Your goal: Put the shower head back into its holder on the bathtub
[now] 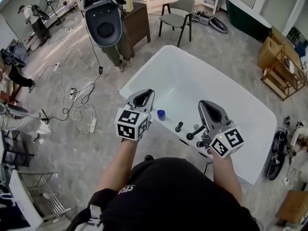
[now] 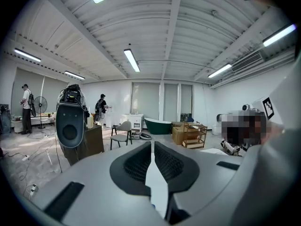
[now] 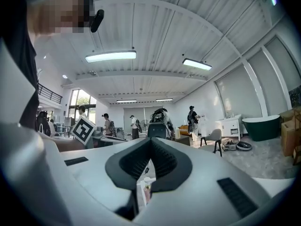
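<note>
The left gripper (image 1: 143, 98) and right gripper (image 1: 210, 108) are held above the white bathtub's (image 1: 192, 76) near rim. Both pairs of jaws are pressed together, with nothing gripped.

Grey marbled floor (image 1: 62, 150), white bathtub (image 1: 202, 76) standing on it, grey chair (image 1: 180, 13), loose cables (image 1: 79, 97), power strip (image 1: 92, 125)

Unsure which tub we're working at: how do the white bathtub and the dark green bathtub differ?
Colour: the white bathtub is white all over; the dark green bathtub is dark green outside.
Place: the white one stands mid-floor before the person; the green one stands far off by the wall.
Fittings: the white one's near rim bears dark fittings and a small blue thing; on the green one none can be made out.
Both are freestanding tubs.
</note>
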Available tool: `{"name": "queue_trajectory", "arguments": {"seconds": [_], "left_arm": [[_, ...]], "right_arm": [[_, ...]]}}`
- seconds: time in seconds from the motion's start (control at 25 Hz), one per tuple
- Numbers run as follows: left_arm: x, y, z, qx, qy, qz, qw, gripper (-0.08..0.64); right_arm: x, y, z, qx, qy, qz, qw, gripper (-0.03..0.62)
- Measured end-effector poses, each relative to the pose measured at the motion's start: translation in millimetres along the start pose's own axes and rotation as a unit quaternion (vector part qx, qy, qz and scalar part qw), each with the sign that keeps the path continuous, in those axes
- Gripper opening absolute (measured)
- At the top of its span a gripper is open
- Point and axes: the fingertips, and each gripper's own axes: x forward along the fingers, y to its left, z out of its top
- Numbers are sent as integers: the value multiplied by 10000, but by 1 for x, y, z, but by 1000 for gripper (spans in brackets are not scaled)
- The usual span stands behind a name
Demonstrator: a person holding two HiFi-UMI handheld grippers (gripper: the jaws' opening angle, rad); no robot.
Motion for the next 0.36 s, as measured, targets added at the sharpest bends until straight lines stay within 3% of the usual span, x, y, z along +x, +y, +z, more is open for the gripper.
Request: {"name": "queue_trajectory", "arguments": {"seconds": [0.36], "left_arm": [[-8,-5,-9,-37,63,1,10000,35]], "right_arm": [[-18,3,-14,199,209,-189,9994,12]]}}
